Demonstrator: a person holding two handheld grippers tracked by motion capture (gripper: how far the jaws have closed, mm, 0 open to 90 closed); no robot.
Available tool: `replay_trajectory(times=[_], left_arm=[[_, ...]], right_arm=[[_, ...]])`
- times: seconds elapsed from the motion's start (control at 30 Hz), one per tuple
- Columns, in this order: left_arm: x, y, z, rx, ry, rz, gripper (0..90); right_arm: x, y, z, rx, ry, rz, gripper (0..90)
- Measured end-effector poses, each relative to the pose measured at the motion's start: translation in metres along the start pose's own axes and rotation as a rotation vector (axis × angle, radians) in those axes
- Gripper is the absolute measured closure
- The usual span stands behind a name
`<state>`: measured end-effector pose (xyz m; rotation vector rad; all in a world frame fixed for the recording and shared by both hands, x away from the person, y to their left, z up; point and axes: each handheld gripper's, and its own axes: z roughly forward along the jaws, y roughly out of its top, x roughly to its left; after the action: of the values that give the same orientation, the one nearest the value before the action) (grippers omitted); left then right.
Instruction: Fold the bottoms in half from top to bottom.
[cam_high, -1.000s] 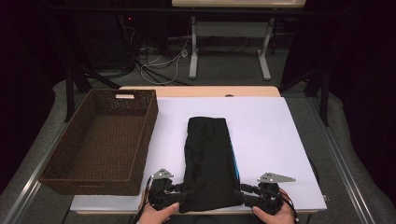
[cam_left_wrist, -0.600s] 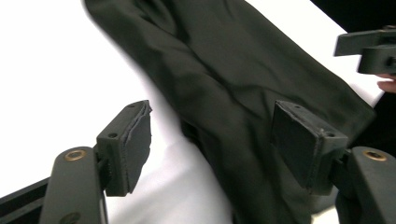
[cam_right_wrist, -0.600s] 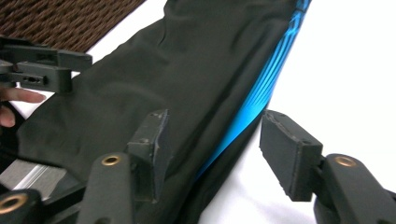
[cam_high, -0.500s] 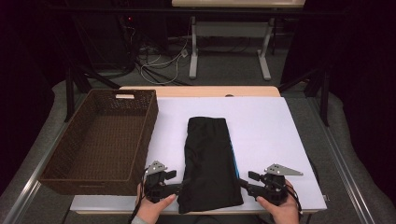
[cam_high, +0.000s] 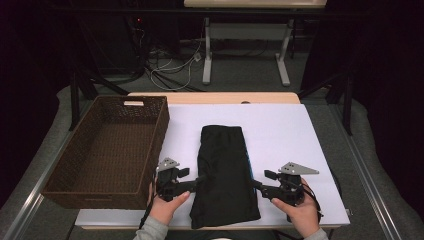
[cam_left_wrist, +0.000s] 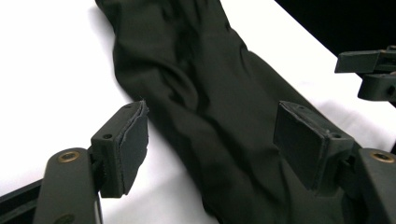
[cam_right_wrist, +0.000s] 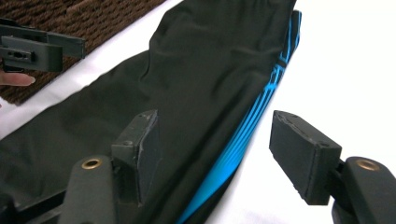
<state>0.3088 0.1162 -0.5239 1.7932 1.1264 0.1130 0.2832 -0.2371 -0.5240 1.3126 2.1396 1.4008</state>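
Observation:
A black folded garment (cam_high: 224, 172) with a blue stripe (cam_right_wrist: 261, 107) along its right edge lies lengthwise on the white table (cam_high: 285, 135). My left gripper (cam_high: 200, 180) sits at its left edge and my right gripper (cam_high: 253, 184) at its right edge, both pointing inward. In the left gripper view my left gripper (cam_left_wrist: 212, 144) is open and the black cloth (cam_left_wrist: 201, 93) runs under the gap, off the pads. My right gripper (cam_right_wrist: 217, 149) is open over the striped edge, its pads off it as well. Both pairs of jaws have just been opening.
A brown wicker basket (cam_high: 150, 145) stands on the left of the table, close to my left hand (cam_high: 167, 207). The table's near edge runs just under both hands. Bare white surface lies right of the garment. Desk legs and cables stand beyond the far edge.
Both grippers have risen from the garment's near corners and moved up the table along its sides. Their jaws stand wider. The garment lies flat, free of them.

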Motion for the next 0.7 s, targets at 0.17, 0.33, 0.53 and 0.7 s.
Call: replay_trajectory(times=[0.17,0.33,0.53,0.7], left_arm=[[0.0,0.017,0.006,-0.025,-0.002,0.016,22.7],[0.002,0.032,0.011,-0.033,-0.013,0.028,17.6],[0.007,0.042,0.016,-0.043,-0.01,0.034,15.3],[0.007,0.051,0.023,-0.07,-0.007,0.025,13.5]], right_arm=[[-0.004,0.011,0.006,-0.035,-0.005,-0.043,26.6],[-0.012,0.025,0.008,-0.031,-0.055,-0.077,24.5],[-0.027,0.046,0.008,-0.053,-0.087,-0.049,16.4],[-0.029,0.058,0.012,-0.069,-0.115,-0.071,13.8]])
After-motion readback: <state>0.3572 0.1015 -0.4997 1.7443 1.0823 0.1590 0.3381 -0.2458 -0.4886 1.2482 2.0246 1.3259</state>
